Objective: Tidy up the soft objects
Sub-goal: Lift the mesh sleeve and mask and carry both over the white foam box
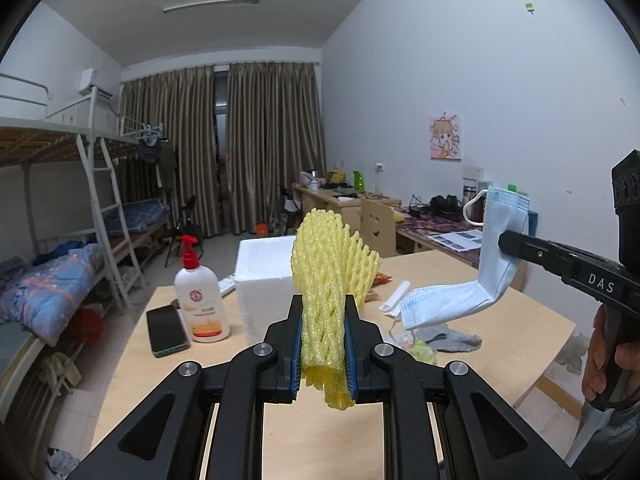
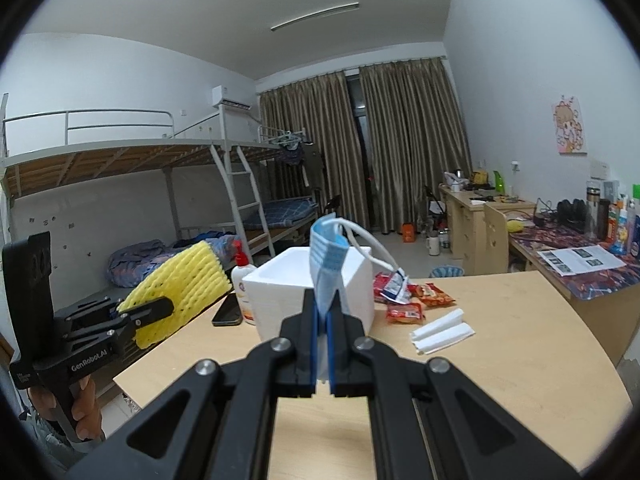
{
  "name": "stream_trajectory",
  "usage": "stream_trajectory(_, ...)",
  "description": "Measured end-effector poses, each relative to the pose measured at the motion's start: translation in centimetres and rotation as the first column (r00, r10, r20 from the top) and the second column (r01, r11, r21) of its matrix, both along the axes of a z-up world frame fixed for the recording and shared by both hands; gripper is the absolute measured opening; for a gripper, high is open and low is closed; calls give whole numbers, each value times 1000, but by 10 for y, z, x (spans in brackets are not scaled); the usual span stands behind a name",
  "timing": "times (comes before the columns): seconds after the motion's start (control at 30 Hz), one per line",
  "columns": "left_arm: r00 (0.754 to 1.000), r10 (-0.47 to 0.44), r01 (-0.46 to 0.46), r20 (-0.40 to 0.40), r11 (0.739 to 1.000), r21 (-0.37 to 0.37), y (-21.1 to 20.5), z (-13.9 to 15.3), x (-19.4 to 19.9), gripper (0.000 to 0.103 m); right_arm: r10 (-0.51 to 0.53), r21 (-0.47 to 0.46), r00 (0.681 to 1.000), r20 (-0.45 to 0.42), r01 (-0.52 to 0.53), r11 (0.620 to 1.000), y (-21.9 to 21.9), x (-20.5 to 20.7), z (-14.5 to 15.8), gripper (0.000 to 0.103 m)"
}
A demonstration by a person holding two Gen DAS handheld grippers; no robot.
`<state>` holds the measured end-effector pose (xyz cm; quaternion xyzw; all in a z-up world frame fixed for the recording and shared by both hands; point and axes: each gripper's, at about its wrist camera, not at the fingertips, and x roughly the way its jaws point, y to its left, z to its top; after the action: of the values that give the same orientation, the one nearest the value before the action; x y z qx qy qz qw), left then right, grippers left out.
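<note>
Above the table (image 1: 500, 332), the left tool (image 1: 323, 344) is clamping a yellow foam net (image 1: 328, 280), holding it upright in the air. Beside it, the right tool (image 2: 323, 320) is pinching a blue mask (image 2: 326, 264), which is hanging clear of the white foam box (image 2: 280, 284).

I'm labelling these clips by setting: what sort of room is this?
Most likely a shared dormitory room: metal bunk beds with a ladder along one wall, and study desks along the other.
</note>
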<state>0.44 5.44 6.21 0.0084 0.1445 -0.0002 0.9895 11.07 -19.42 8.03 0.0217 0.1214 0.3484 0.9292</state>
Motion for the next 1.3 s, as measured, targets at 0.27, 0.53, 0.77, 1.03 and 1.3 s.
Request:
stream_trajectory(0.27, 999, 30, -30, 12, 999, 14, 7, 11, 8, 18, 33, -1, 999, -9, -33, 999, 17, 17, 6, 6)
stream_trajectory(0.53, 999, 43, -43, -4, 999, 5, 18, 15, 27, 18, 47, -9, 999, 0, -47, 999, 36, 33, 17, 6)
stream_trajectory(0.77, 999, 48, -48, -16, 999, 2, 23, 18, 43, 18, 63, -20, 998, 20, -63, 998, 52, 42, 27, 6)
stream_trajectory(1.03, 999, 24, -24, -39, 1000, -6, 29, 26, 71, 18, 59, -26, 998, 35, -58, 998, 62, 56, 39, 6)
stream_trajectory(1.3, 996, -4, 1, -90, 1000, -29, 41, 29, 112, 18, 58, -23, 998, 41, -57, 998, 70, 71, 47, 6)
